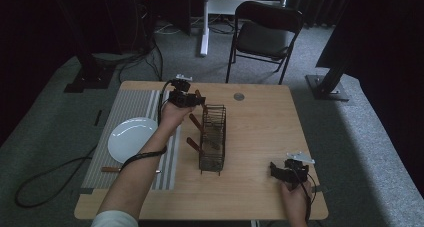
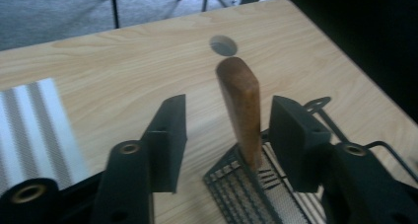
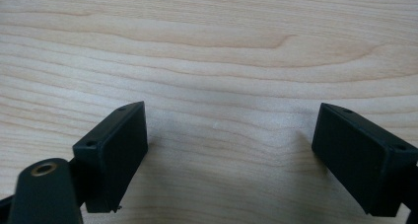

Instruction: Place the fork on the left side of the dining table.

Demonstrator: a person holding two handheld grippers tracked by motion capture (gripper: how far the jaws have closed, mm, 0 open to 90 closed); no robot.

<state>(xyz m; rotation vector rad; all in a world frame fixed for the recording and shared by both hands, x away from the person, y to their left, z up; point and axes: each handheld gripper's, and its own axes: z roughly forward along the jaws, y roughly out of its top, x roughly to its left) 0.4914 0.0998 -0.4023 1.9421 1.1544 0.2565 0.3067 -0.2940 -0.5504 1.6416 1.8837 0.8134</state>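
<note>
A dark wire basket point(image 1: 213, 146) stands in the middle of the wooden table point(image 1: 260, 122). Three brown wooden handles lean out of its left side. My left gripper point(image 1: 198, 100) is at the basket's far end. In the left gripper view its jaws point(image 2: 228, 123) stand open on either side of the farthest wooden handle point(image 2: 240, 103), which is nearer the right jaw; I see no contact. My right gripper point(image 1: 275, 169) is low over bare wood near the table's front right corner, and its jaws point(image 3: 231, 135) are wide open with nothing between them.
A striped placemat point(image 1: 131, 107) covers the left of the table, with a white plate point(image 1: 131, 137) on it and a wooden-handled utensil point(image 1: 111, 169) lying near its front edge. A round grommet point(image 1: 239, 96) sits at the far edge. A black chair point(image 1: 265, 32) stands behind the table.
</note>
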